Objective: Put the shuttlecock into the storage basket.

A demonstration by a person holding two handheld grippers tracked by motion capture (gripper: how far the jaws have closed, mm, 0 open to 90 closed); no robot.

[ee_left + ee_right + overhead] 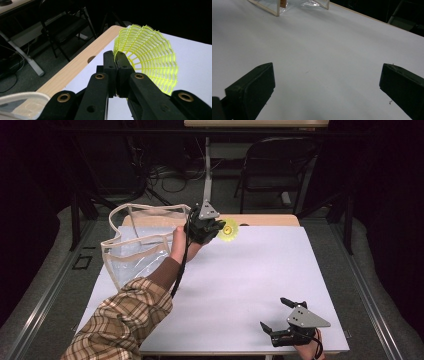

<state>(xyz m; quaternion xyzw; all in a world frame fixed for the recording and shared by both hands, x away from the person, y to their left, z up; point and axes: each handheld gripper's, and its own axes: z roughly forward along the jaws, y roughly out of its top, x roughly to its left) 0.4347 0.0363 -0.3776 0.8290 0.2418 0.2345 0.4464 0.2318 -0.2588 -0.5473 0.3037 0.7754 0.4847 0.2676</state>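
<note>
A yellow plastic shuttlecock [228, 229] hangs above the far middle of the white table [250, 280]. My left gripper [218, 226] is shut on the edge of its mesh skirt. In the left gripper view the two black jaws stand pressed together on the rim of the shuttlecock [150, 57]; the left gripper [116, 56] is lifted off the table. My right gripper [276, 314] rests at the near right of the table, its jaws wide apart. Between the right gripper's fingertips [327, 77] lies only bare white table.
A clear plastic bag with cream trim [137, 245] stands open at the far left of the table, just left of my left hand; its corner [278, 7] shows in the right gripper view. A black folding chair [272, 165] and cables sit on the floor beyond the table.
</note>
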